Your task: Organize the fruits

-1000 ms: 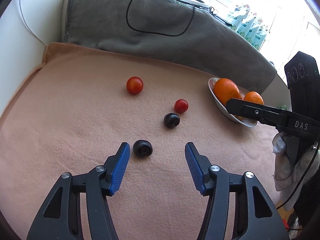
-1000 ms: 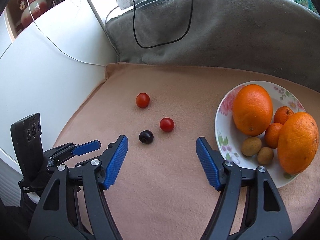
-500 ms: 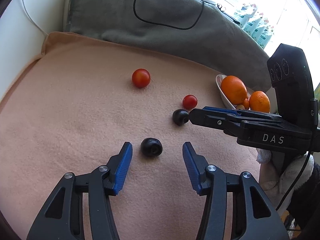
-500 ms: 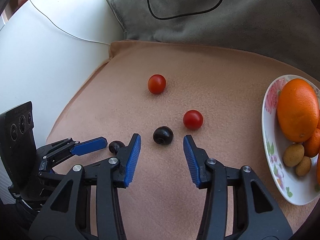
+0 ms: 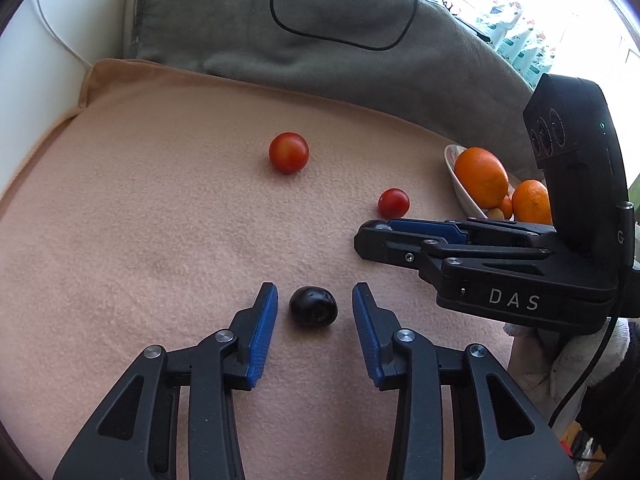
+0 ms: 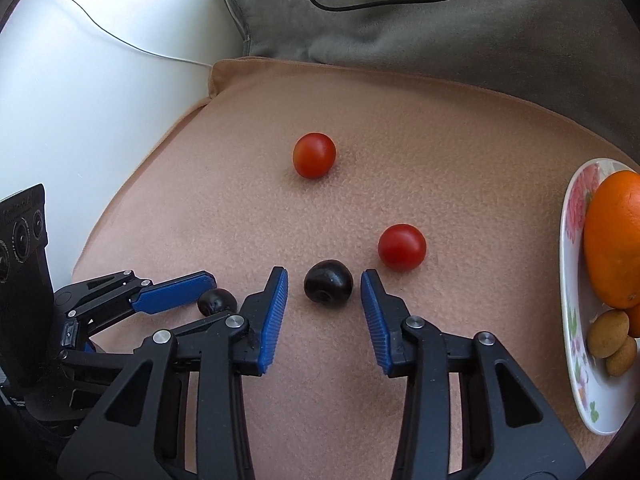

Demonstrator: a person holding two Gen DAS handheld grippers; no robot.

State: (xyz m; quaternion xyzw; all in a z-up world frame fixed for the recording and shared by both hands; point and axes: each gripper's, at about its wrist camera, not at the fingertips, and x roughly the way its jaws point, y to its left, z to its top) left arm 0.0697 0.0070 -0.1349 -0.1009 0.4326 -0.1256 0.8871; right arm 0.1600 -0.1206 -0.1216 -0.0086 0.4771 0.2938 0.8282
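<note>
Two grippers work side by side over a peach fleece blanket (image 6: 400, 128) spread in front of a grey cushion (image 6: 440, 32), the soft pile probably there to keep round fruit from rolling off. At the right edge a flowered plate (image 6: 570, 280) already carries a large orange (image 6: 616, 240) and two small brown fruits (image 6: 608, 332), so it reads as the collecting place, with the loose fruit on the blanket not yet gathered. The right gripper (image 6: 324, 284) straddles a dark plum-like fruit (image 6: 328, 281); its jaws are closing, the fruit between the blue pads with a sliver of gap on each side, not yet pinched. The left gripper (image 5: 314, 304) does the same with a second dark fruit (image 5: 314, 306), jaws closing, pads just short of its skin. Each tool tilts down toward the blanket, presumably so the pads can meet the fruit at its widest part. Two cherry tomatoes lie untouched: one (image 6: 402, 247) just beyond the right gripper's outer pad, the other (image 6: 314, 155) farther back, well apart from both tools.
</note>
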